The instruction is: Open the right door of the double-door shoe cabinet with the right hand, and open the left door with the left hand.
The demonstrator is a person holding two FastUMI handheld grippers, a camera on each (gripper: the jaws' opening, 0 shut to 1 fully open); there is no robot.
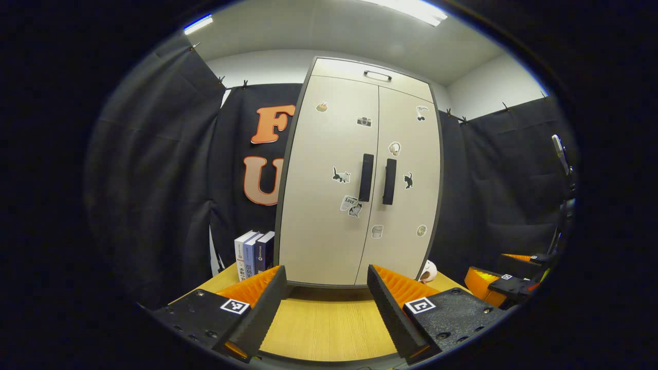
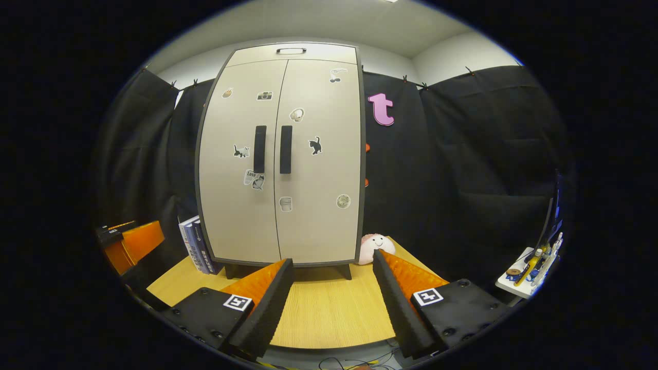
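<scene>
The shoe cabinet [image 1: 354,180] stands upright on the wooden table [image 1: 318,329], against the black cloth wall, and it is the largest thing in both views. Both of its doors are closed, so nothing of its inside or of what it may hold can be seen. The left door [image 1: 329,205] and the right door [image 1: 406,205] meet at a thin centre seam, and each carries small stickers: cats, a camera and a few others too small to tell. Two black vertical handles sit just beside the seam at mid-height, the left handle [image 1: 366,177] on the left door and the right handle [image 1: 389,181] on the right door. A flat strip across the top of the cabinet bears a small dark top handle [image 1: 378,75]. A row of books [image 1: 253,253] stands upright just beside the cabinet's left side, and a small white plush toy [image 2: 376,247] sits on the table by the cabinet's right bottom corner. The left gripper [image 1: 325,280] has its fingers wide apart, holding nothing, over the table and well short of the doors. The right gripper [image 2: 333,267] is likewise spread wide and empty, aimed at the lower part of the cabinet, apart from both handles.
</scene>
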